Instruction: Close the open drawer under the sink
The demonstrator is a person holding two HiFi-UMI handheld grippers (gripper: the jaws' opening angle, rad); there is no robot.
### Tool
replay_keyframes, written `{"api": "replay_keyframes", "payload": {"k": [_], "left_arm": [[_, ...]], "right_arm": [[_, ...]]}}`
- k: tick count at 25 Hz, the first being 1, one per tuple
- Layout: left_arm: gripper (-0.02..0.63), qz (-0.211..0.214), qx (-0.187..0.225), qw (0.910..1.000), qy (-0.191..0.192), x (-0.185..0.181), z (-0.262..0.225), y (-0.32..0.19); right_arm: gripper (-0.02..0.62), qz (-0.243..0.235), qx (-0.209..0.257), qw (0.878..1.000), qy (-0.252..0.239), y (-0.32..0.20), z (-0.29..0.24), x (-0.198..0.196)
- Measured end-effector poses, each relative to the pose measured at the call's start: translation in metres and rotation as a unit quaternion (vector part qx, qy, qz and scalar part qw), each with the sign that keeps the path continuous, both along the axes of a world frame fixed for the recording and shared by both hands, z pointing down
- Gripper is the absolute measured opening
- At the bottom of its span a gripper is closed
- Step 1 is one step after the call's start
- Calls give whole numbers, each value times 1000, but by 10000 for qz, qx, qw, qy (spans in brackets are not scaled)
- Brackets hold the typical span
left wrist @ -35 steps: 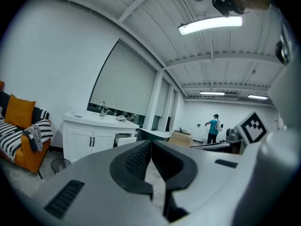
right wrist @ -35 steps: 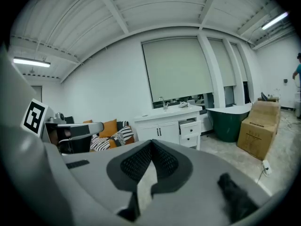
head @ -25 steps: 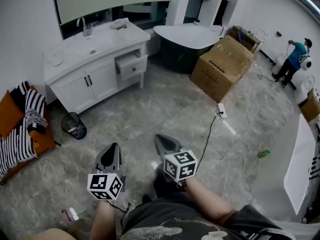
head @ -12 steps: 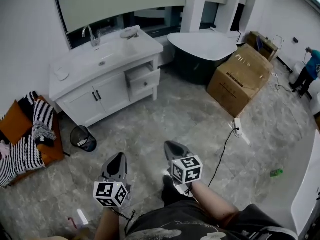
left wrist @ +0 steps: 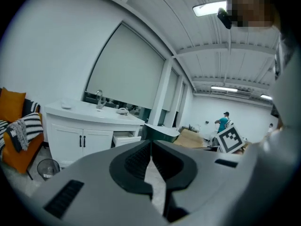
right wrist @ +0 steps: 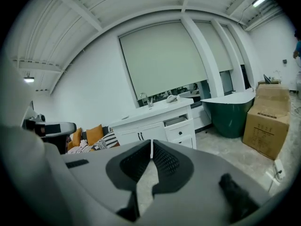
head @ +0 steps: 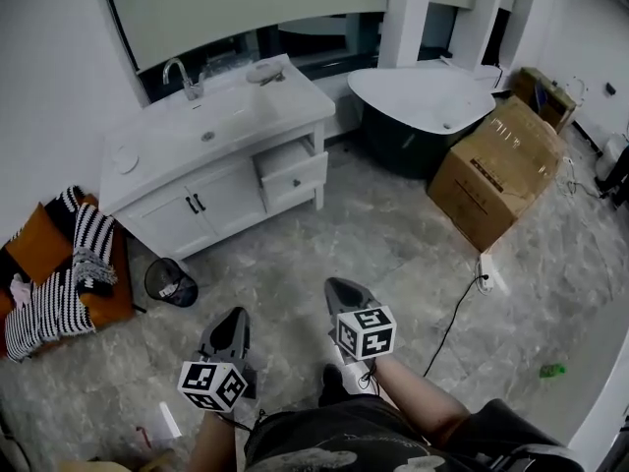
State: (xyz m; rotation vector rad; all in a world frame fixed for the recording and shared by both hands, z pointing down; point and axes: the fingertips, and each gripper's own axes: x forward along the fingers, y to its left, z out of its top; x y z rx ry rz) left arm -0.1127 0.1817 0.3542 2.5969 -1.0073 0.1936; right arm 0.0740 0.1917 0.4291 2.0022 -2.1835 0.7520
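Note:
A white vanity (head: pixel 211 170) with a sink and tap stands against the far wall. Its upper right drawer (head: pixel 293 173) is pulled out, open and light inside. The drawer also shows in the left gripper view (left wrist: pixel 123 138) and the right gripper view (right wrist: pixel 180 122), still far off. My left gripper (head: pixel 234 315) and right gripper (head: pixel 339 286) are held low in front of me over the marble floor, well short of the vanity, both pointing towards it. The left gripper (left wrist: pixel 151 142) and the right gripper (right wrist: pixel 151 142) each have their jaw tips together with nothing between them.
A black waste bin (head: pixel 170 281) stands on the floor left of the vanity, beside an orange sofa (head: pixel 39 249) with striped cloth. A dark green bathtub (head: pixel 423 106) and a cardboard box (head: pixel 506 170) are to the right. A power strip (head: pixel 488 271) with its cable lies on the floor.
The vanity and its open drawer have grown nearer and shifted down and right in the head view as I walk towards them. Both grippers stay shut out in front.

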Motion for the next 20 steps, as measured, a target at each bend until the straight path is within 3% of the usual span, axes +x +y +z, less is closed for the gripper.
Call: {"api": "replay_keyframes", "payload": {"k": [4, 9, 20], "left_arm": [[21, -309, -64, 9994, -138, 13, 6, -27], [21, -347, -34, 9988, -355, 26, 12, -49], [21, -98, -348, 9992, -156, 57, 46, -163]], "right_arm": [[28, -3, 78, 9999, 150, -25, 0, 20], [28, -71, -7, 9998, 176, -49, 8, 31], [29, 197, -384, 9987, 254, -136, 31, 44]]}}
